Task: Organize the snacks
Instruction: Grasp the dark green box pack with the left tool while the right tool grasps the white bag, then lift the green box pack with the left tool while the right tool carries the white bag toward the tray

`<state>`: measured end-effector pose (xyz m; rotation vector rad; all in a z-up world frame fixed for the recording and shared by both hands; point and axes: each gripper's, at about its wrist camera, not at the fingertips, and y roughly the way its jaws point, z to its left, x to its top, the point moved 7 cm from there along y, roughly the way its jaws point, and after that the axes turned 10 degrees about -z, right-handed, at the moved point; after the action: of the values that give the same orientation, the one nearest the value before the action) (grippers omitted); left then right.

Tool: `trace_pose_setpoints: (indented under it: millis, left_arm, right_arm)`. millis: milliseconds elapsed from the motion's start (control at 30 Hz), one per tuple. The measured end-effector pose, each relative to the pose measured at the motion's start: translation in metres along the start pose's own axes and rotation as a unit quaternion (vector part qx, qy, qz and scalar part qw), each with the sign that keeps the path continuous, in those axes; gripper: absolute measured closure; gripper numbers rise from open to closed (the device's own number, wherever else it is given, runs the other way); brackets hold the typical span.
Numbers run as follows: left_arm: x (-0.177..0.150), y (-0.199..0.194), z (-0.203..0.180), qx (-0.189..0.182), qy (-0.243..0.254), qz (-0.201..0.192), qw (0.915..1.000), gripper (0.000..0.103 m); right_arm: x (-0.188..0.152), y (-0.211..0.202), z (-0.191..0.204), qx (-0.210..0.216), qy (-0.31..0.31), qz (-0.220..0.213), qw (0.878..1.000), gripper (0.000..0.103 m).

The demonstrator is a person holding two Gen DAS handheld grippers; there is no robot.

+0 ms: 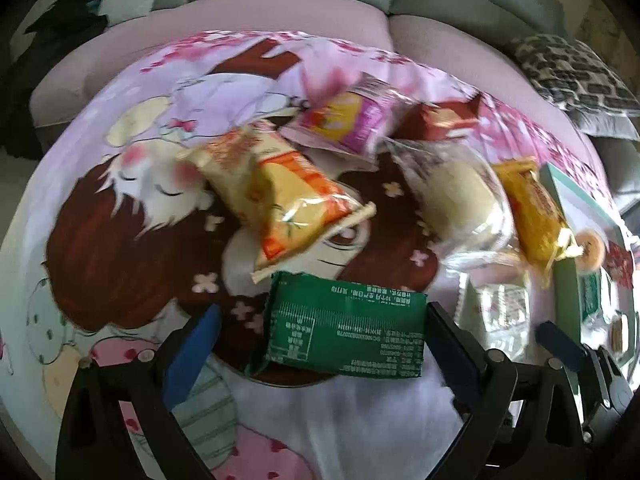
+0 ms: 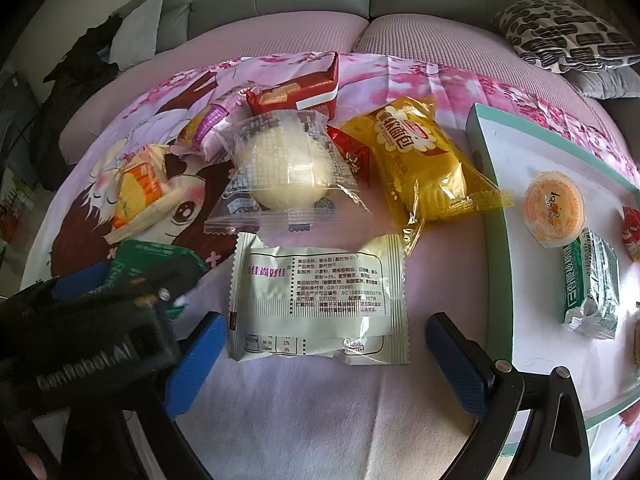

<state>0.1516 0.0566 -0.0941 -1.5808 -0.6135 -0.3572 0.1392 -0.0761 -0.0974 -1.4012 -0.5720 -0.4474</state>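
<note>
A dark green snack packet [image 1: 344, 324] lies on the cartoon-print blanket [image 1: 100, 208], between the fingers of my open left gripper [image 1: 323, 314]; its right end is close to the right pad. In the right wrist view a pale green-white packet [image 2: 318, 300] lies flat between the spread fingers of my open right gripper [image 2: 326, 320], touching neither pad. A white tray with a teal rim [image 2: 492, 184] on the right holds a jelly cup [image 2: 554, 208], a green-white packet [image 2: 592, 288] and a small red candy [image 2: 632, 228].
Further back lie a yellow-orange packet [image 1: 280, 192], a pink-purple packet [image 1: 348, 120], a red biscuit packet [image 2: 296, 92], a clear-wrapped bun [image 2: 288, 160], a yellow cake packet [image 2: 420, 164] and a small red candy [image 2: 352, 152]. A sofa with a patterned cushion [image 2: 560, 32] stands behind.
</note>
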Motion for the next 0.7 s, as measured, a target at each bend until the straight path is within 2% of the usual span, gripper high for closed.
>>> trace_pose_setpoints:
  millis: [167,267,333,467,500,533,700]
  left_arm:
    - [0.002,-0.001,0.017,0.027,-0.021,-0.003,0.9994,0.004]
    - [0.003,-0.003,0.021,0.033,-0.029,-0.008,0.999,0.005]
    - [0.004,-0.005,0.02,0.03,-0.03,-0.012,0.999,0.008]
    - [0.004,-0.007,0.018,0.017,-0.032,-0.015,0.9992,0.029]
    - [0.004,-0.008,0.018,0.016,-0.032,-0.016,0.9992,0.03]
    - [0.003,-0.009,0.018,0.017,-0.03,-0.017,0.9993,0.031]
    - [0.006,-0.015,0.02,0.02,-0.034,-0.028,0.9988,0.033]
  right_arm:
    - [0.002,-0.001,-0.003,-0.007,0.007,-0.005,1.0,0.009]
    - [0.003,-0.003,-0.003,-0.005,0.011,-0.01,1.0,0.018]
    - [0.003,-0.004,-0.002,-0.003,0.012,-0.013,1.0,0.024]
    - [0.003,-0.006,0.0,0.002,0.015,-0.017,1.0,0.031]
    - [0.002,-0.007,-0.001,0.003,0.015,-0.018,1.0,0.034]
    - [0.003,-0.008,0.0,0.013,0.019,-0.019,1.0,0.048]
    - [0.003,-0.011,0.002,0.02,0.024,-0.022,0.999,0.049]
